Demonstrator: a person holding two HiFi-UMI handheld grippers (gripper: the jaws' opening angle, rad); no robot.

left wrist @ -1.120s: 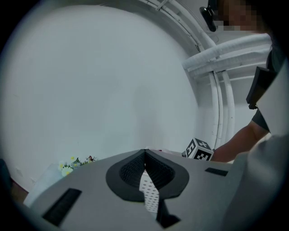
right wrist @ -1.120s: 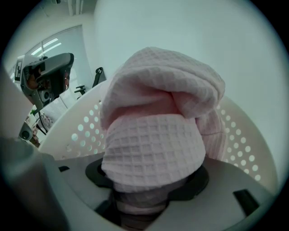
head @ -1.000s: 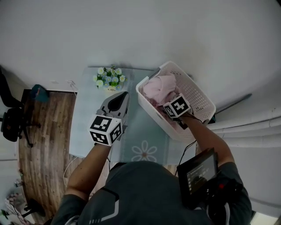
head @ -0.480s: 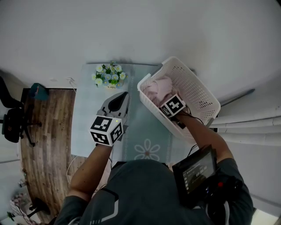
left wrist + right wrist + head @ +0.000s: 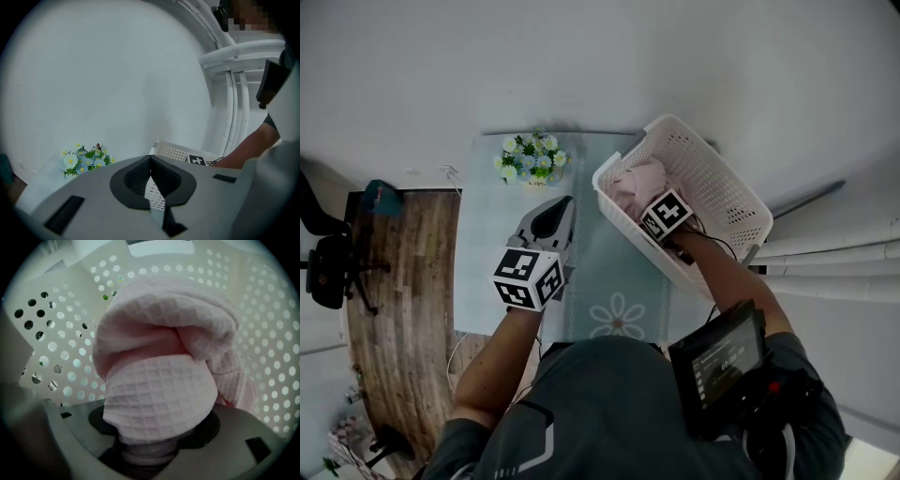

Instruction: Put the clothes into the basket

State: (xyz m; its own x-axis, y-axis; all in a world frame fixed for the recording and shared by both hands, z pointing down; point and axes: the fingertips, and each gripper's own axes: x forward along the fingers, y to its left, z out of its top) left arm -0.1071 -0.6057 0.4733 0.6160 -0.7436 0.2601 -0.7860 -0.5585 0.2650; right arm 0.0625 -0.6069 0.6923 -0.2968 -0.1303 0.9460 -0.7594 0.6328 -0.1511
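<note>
A pale pink waffle-weave cloth (image 5: 159,380) is seen bunched inside a white perforated plastic laundry basket (image 5: 720,190), where it is clamped by the right gripper (image 5: 150,448). The jaws are closed on a thick neck of the fabric, and the rest of the cloth is mounded up in front of them against the basket's dotted wall. From the head view, the gripper's marker cube is shown low inside the basket, just beside the pink fabric, with the person's bare forearm reaching over the near rim.

The basket is set on the right end of a table covered with a light blue-green cloth printed with a white daisy (image 5: 614,272).

The left gripper (image 5: 150,164) is held above the middle of that table, well apart from the basket and pointed toward the far wall. Its dark padded jaws are brought together at the tips, with nothing caught between them.

A small bunch of white, yellow and blue artificial flowers (image 5: 530,157) is placed at the table's far edge, near the basket's left corner.
</note>
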